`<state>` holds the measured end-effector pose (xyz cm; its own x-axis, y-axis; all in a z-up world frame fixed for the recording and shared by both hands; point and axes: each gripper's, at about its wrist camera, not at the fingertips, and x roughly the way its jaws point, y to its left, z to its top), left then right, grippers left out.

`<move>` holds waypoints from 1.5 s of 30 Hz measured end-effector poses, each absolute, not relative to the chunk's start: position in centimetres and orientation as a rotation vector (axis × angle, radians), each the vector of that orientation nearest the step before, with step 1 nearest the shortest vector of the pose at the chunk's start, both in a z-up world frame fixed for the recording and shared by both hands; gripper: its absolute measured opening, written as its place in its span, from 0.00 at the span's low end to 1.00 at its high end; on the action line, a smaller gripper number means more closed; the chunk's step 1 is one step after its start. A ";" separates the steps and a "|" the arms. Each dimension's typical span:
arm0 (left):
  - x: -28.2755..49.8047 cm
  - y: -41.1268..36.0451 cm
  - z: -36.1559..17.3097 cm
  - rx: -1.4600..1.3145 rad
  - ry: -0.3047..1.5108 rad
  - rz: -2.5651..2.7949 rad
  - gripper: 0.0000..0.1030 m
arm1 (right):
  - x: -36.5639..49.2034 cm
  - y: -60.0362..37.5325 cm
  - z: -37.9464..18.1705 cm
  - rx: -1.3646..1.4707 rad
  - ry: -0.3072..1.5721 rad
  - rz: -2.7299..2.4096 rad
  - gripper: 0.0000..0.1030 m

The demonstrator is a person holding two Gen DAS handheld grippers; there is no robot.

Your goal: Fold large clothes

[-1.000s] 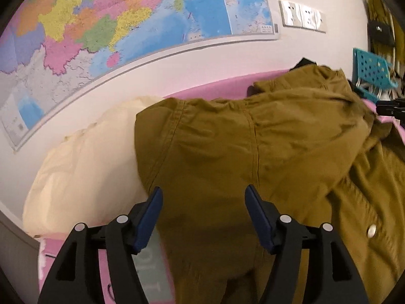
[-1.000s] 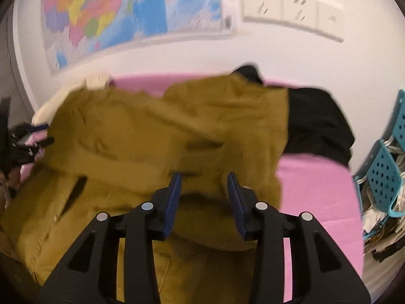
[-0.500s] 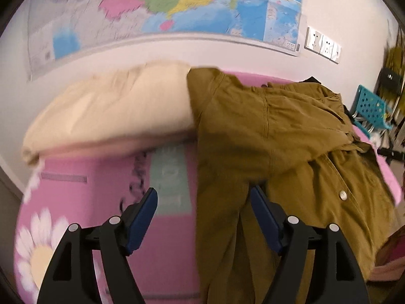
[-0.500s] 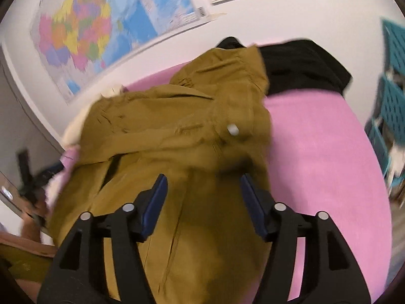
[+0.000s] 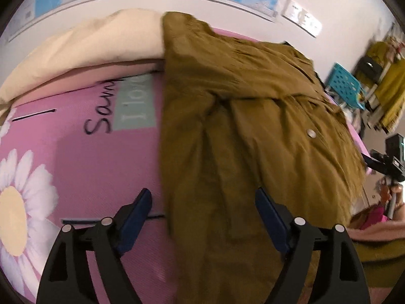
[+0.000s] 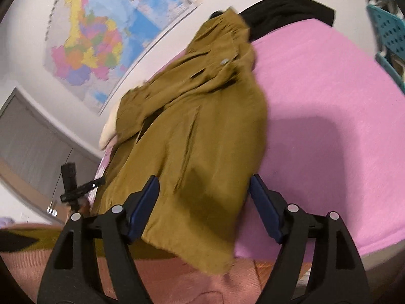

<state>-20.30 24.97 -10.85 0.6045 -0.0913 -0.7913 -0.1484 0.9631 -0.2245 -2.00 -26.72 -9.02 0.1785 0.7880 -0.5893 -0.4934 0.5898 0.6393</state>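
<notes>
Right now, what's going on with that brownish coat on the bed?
A person with a two-finger gripper in each hand is folding an olive-brown coat on a pink bedsheet. Its sides are already laid inward over the middle. The left gripper and right gripper both hover open above the hem end; their fingers have just been opening and nothing is pinched. A cream pillow lies beyond the coat.

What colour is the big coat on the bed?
The coat is olive-brown, a mustardy khaki. It shows best in the right wrist view.
</notes>
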 end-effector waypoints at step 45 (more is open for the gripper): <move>-21.3 23.1 -10.7 -0.400 0.950 -0.080 0.58 | -0.4 -31.6 -11.0 0.540 0.996 0.878 0.52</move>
<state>-21.30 23.13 -10.73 0.5847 -0.2398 -0.7750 -0.1076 0.9240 -0.3670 -0.41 -31.59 -11.01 0.2593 0.8326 -0.4894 -0.3811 0.5538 0.7403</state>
